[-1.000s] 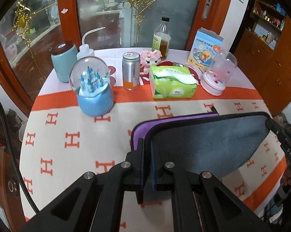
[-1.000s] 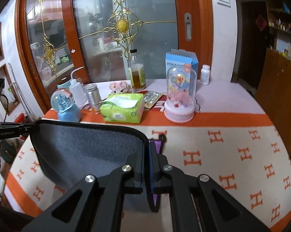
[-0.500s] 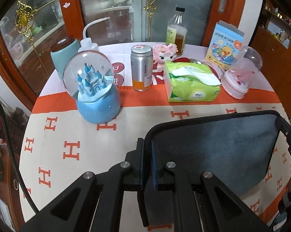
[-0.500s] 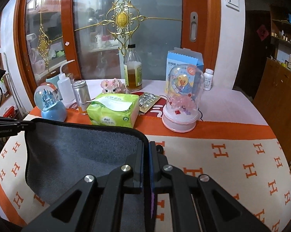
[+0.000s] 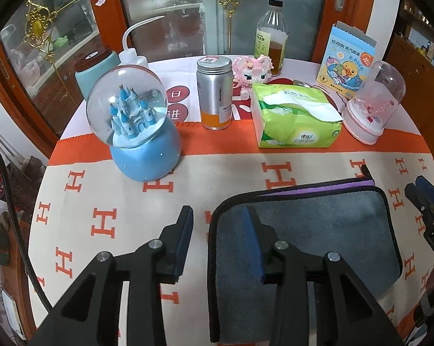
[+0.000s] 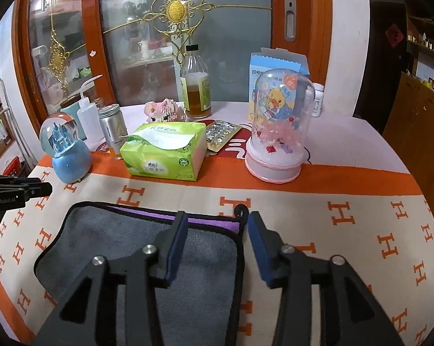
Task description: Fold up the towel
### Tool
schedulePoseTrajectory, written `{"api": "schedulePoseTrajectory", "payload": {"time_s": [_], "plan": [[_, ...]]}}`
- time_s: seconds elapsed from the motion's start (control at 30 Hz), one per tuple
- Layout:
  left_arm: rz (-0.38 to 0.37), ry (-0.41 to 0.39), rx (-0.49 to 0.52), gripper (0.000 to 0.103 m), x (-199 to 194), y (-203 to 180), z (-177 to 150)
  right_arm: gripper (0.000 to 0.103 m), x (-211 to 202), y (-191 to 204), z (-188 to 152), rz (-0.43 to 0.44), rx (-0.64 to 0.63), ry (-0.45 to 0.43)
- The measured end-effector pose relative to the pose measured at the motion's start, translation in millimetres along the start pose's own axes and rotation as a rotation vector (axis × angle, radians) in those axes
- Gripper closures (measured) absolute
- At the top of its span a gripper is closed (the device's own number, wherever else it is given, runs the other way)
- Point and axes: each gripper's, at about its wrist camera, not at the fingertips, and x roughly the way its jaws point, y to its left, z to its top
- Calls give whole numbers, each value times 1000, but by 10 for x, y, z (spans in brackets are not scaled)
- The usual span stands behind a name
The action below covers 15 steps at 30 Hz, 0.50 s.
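Grey towel [image 5: 318, 230]: folded on the tabletop [image 5: 130, 196], purple edge showing at the far side.
Left gripper [image 5: 220, 230]: spread, straddling the towel's left edge.
Right gripper [image 6: 215, 238]: spread, holding nothing.
Risk: a finger catching the black hem while withdrawing could flip the fold open.
Writing: "H" cloth pattern; "GenRobot.AI" on the gripper; "B.DUCK" on the box [image 5: 348, 60].

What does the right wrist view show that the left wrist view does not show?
Only the right wrist view shows the small white pill bottle behind the clear dome; the silver blister pack is plain only here. Only the left wrist view shows the teal canister's brown lid. Both show the folded grey towel with purple underside lying flat, the green tissue pack, and the open left gripper and right gripper.
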Motion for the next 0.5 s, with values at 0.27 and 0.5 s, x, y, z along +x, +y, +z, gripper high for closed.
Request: {"api": "schedulePoseTrajectory", "payload": {"time_s": [0.27, 0.5], "plan": [[0, 16, -6, 42, -171, -56, -107, 43, -98, -25, 7, 7, 33, 26], [-19, 65, -19, 36, -278, -128, -303, 30, -187, -49, -85, 24, 60, 59]]}}
